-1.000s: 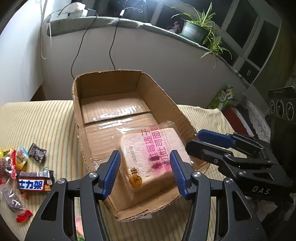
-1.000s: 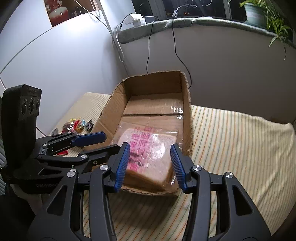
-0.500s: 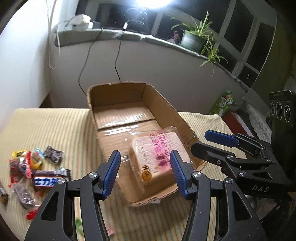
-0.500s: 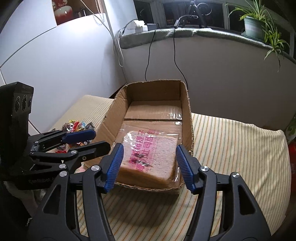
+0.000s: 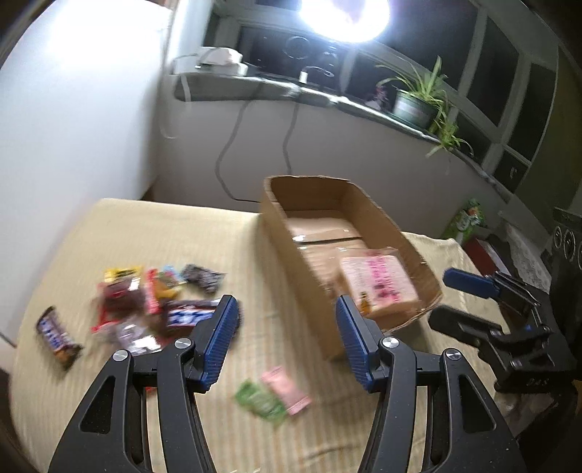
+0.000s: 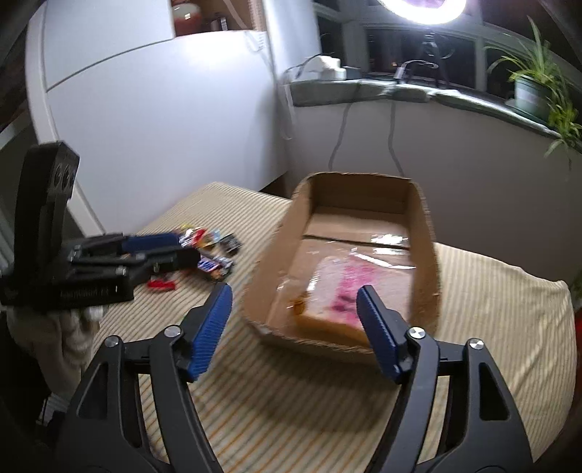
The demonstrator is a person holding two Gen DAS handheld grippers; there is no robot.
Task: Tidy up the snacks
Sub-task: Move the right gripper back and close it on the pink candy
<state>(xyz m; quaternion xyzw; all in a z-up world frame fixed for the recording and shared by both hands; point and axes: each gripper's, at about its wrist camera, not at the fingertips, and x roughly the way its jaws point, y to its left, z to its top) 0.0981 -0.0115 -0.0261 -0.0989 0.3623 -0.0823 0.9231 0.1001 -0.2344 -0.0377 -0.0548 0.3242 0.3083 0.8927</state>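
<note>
An open cardboard box (image 5: pixel 291 236) (image 6: pixel 425 233) stands on the striped cloth. A wrapped bread loaf (image 5: pixel 382 285) (image 6: pixel 345 287) lies at its near end. A pile of small snack packets (image 5: pixel 145 302) (image 6: pixel 211 247) lies left of the box. A green packet (image 5: pixel 260 400) and a pink packet (image 5: pixel 287 389) lie nearer. My left gripper (image 5: pixel 287 334) is open and empty above the cloth between pile and box. My right gripper (image 6: pixel 294 327) is open and empty, in front of the box.
The striped cloth (image 5: pixel 145 233) covers the table. A white wall (image 5: pixel 72 127) is on the left. A sill with cables and a potted plant (image 5: pixel 418 98) runs behind. A bright lamp (image 5: pixel 342 14) glares above. A green bag (image 5: pixel 467 218) lies on the far right.
Both grippers have pulled back and up from the box and swung left. The snack pile has come into fuller view. The right jaws have opened wider. The bread stays in the box.
</note>
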